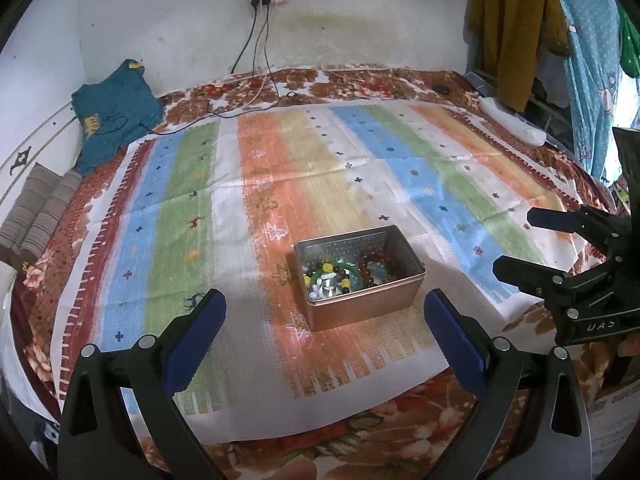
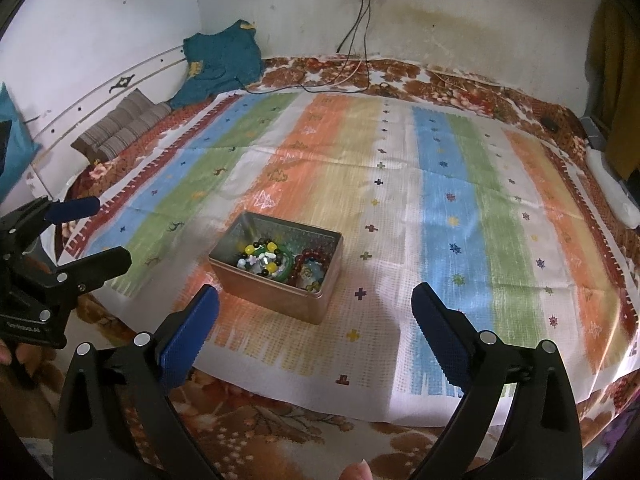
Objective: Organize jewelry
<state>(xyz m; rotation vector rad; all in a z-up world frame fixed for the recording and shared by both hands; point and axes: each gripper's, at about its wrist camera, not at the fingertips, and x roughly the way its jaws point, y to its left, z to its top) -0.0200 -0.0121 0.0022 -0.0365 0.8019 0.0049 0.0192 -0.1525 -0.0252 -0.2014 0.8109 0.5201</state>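
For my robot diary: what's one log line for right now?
left gripper: open, empty | right gripper: open, empty | beads: in tin

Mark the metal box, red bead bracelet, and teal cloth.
metal box (image 1: 366, 306), left wrist view, front wall.
red bead bracelet (image 1: 370, 268), left wrist view, bead loop.
teal cloth (image 2: 222, 62), right wrist view, middle of fabric.

Left gripper (image 1: 325, 308) with black plastic arms, blue ridged fingertip pads (image 1: 456, 344), round silver screws at the joints, right gripper (image 2: 316, 304) built alike, white lettering on its black body, bare fingertip skin below the arms
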